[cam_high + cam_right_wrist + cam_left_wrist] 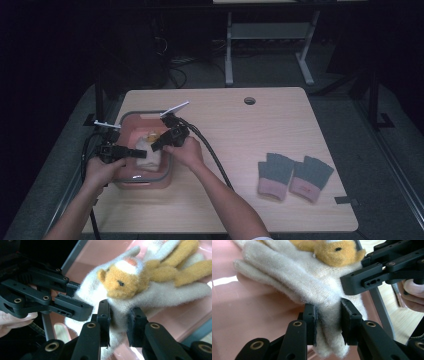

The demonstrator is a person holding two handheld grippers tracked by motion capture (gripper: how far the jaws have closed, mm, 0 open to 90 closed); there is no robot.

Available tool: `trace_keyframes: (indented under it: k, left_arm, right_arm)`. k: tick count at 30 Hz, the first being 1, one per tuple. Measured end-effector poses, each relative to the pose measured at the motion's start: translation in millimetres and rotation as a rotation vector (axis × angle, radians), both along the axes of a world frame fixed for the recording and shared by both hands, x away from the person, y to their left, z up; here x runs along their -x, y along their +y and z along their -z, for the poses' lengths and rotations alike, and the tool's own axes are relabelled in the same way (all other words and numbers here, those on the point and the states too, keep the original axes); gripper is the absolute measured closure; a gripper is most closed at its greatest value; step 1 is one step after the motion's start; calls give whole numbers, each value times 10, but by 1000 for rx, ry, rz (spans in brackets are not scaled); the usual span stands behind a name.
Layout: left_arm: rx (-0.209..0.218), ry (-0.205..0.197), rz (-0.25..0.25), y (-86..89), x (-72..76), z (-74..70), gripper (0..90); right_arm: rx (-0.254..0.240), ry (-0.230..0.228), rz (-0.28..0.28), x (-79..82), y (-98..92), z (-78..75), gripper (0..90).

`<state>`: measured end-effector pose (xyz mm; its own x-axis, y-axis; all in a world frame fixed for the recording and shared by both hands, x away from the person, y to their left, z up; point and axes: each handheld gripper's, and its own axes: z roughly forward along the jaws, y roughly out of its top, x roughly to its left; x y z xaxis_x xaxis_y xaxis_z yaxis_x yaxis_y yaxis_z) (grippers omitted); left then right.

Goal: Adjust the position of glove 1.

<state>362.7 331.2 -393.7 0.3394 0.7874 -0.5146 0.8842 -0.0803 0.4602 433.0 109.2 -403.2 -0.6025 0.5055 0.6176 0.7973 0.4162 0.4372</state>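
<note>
A cream woolly glove with an orange bear on its back lies in a pink container with a grey rim at the table's left. My left gripper is shut on the glove's cuff, pads pressing the wool from both sides. My right gripper is shut on the same cuff end, just below the bear's head. In the high view the left gripper and right gripper meet over the container. The glove's fingers rest on the pink floor.
A pair of grey gloves with pink cuffs lies on the wooden table at the right. A round cable hole sits near the far edge. Cables trail from both grippers. Beyond the table stand a desk frame and dark floor.
</note>
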Motion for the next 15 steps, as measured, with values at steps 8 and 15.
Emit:
trace_keyframes:
  k: [8,15]
  left_arm:
    - [-59,15,3,-3,-19,39,689]
    - [-131,36,11,-50,-24,54,683]
  right_arm:
    - [22,-15,-8,2,-41,-57,682]
    - [43,-36,-8,27,-120,-128,661]
